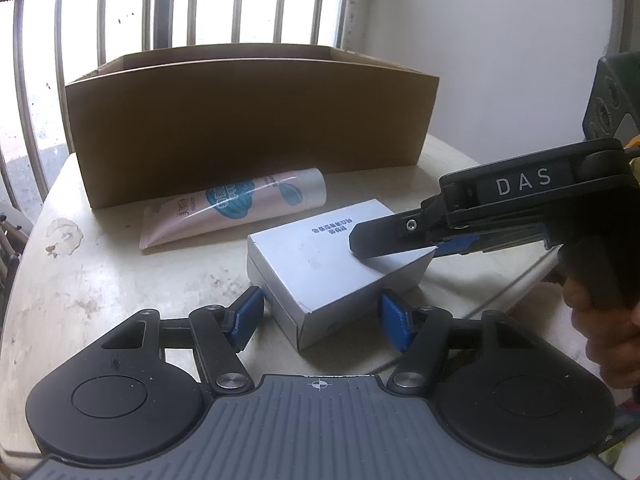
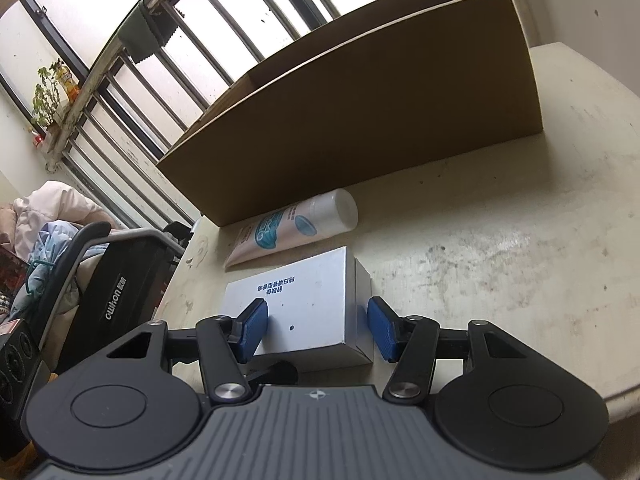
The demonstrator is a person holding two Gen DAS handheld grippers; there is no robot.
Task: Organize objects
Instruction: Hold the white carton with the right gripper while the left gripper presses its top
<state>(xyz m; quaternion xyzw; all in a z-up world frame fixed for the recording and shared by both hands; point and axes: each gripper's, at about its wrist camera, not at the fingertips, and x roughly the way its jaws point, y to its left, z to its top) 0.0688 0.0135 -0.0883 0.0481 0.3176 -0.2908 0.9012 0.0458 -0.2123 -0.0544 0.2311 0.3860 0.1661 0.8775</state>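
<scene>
A: What does the box (image 1: 320,264) look like?

B: Small, white, with dark print on top. It lies on the bench (image 1: 100,280) just in front of a pink tube (image 1: 236,210) and a big cardboard carton (image 1: 248,120).

A: And the grippers?

B: The left gripper (image 1: 320,316) clamps its near end, angled downward. The right gripper (image 2: 318,328) clamps the other end from the side; a hand (image 1: 600,320) grasps its handle.

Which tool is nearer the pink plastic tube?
Right, probably. The right tool reaches farther along the white box toward the pink plastic tube; the left tool straddles the box's farthest corner.
</scene>
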